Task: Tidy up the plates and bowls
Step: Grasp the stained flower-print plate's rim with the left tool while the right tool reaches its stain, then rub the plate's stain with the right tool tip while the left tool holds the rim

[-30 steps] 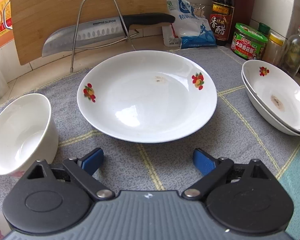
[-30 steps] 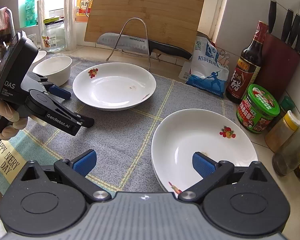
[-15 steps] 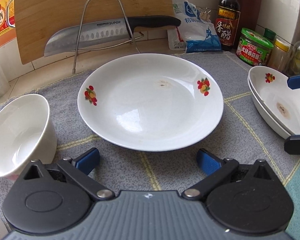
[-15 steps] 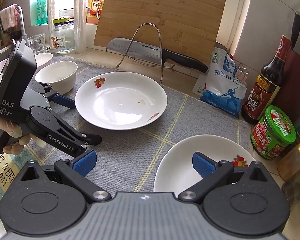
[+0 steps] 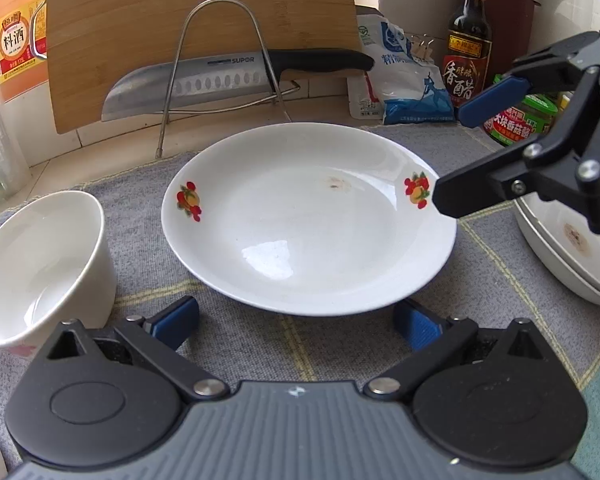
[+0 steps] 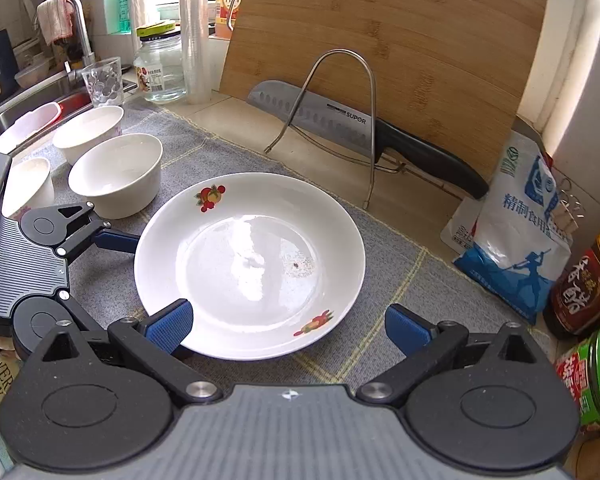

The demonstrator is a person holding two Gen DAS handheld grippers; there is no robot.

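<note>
A white plate with fruit decals (image 5: 308,220) lies on the grey mat; it also shows in the right wrist view (image 6: 252,264). My left gripper (image 5: 296,320) is open at the plate's near rim, empty. My right gripper (image 6: 288,324) is open at the plate's right side, its left fingertip over the rim; it shows in the left wrist view (image 5: 456,152). Two stacked white plates (image 5: 568,248) lie to the right. White bowls (image 6: 116,174) (image 6: 88,132) stand left of the plate; the nearest also shows in the left wrist view (image 5: 40,260).
A knife (image 6: 364,132) rests on a wire rack (image 6: 340,120) before a leaning cutting board (image 6: 384,56). A salt bag (image 6: 516,248), vinegar bottle (image 6: 584,284) and green-lidded jar (image 6: 592,372) stand at the right. A glass (image 6: 104,82), jar (image 6: 160,66) and sink lie far left.
My right gripper has moved left from the stacked plates to the single plate's right side. My left gripper has edged closer to the plate's near rim. Both stay open.
</note>
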